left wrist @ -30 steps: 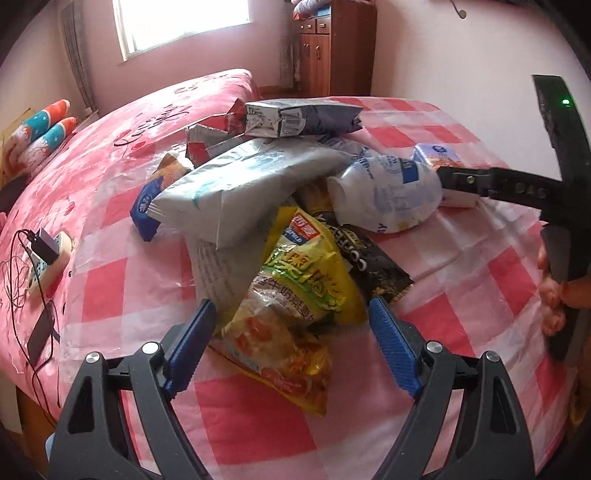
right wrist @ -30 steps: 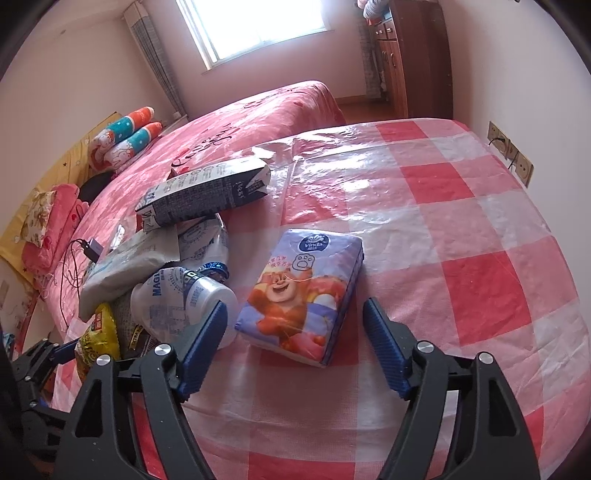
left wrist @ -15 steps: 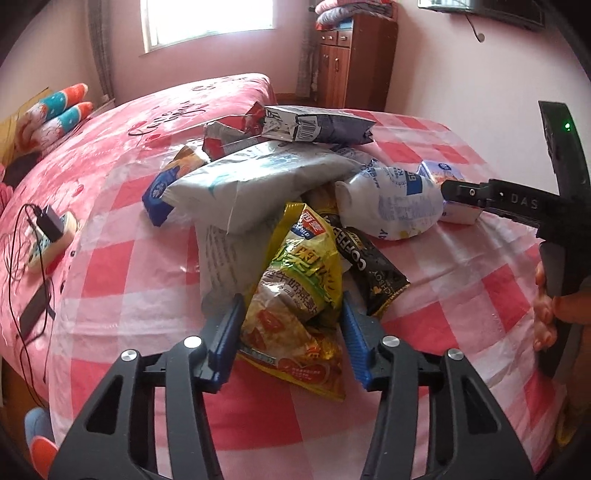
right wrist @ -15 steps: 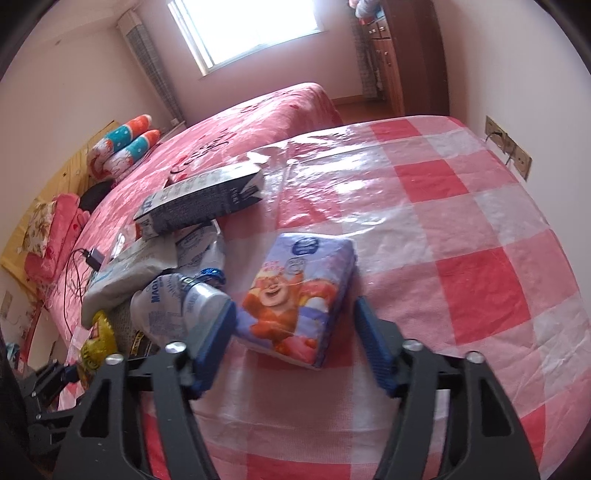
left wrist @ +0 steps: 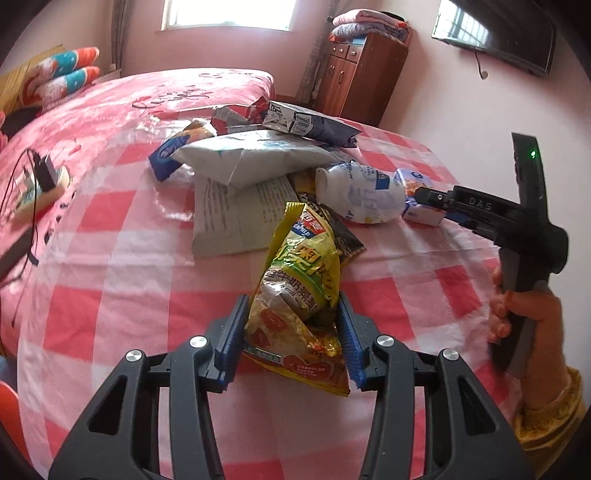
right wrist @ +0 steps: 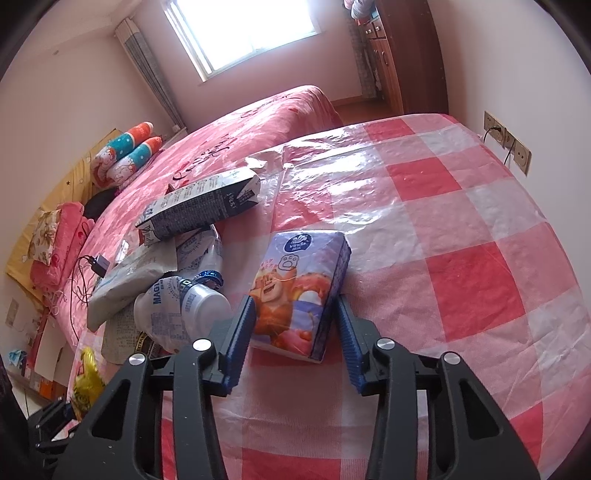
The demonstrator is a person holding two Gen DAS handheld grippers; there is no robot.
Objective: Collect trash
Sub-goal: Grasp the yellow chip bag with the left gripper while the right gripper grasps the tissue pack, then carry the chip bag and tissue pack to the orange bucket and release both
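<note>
A yellow snack bag (left wrist: 303,266) sits between the blue pads of my left gripper (left wrist: 291,306), whose jaws are closing and press on its crumpled lower end above the checked cloth. In the right wrist view my right gripper (right wrist: 294,306) is closing on a purple cartoon tissue pack (right wrist: 299,273), both pads against its sides. The trash pile holds a white bottle (left wrist: 358,192), a dark carton (left wrist: 310,123), a white pouch (left wrist: 251,155), a black sachet (left wrist: 347,236) and a printed sheet (left wrist: 229,210). A hand (left wrist: 524,306) holds the right gripper (left wrist: 436,201).
A charger with cables (left wrist: 40,173) lies at the cloth's left edge. Pillows (left wrist: 62,74) rest far left on the pink bed. A wooden cabinet (left wrist: 358,77) and a wall television (left wrist: 495,33) stand behind. Wall sockets (right wrist: 509,144) sit at the right.
Both grippers went from wide open to closed in on their items. The left one came in onto the yellow bag and rolled. The right one stayed in place around the tissue pack.
</note>
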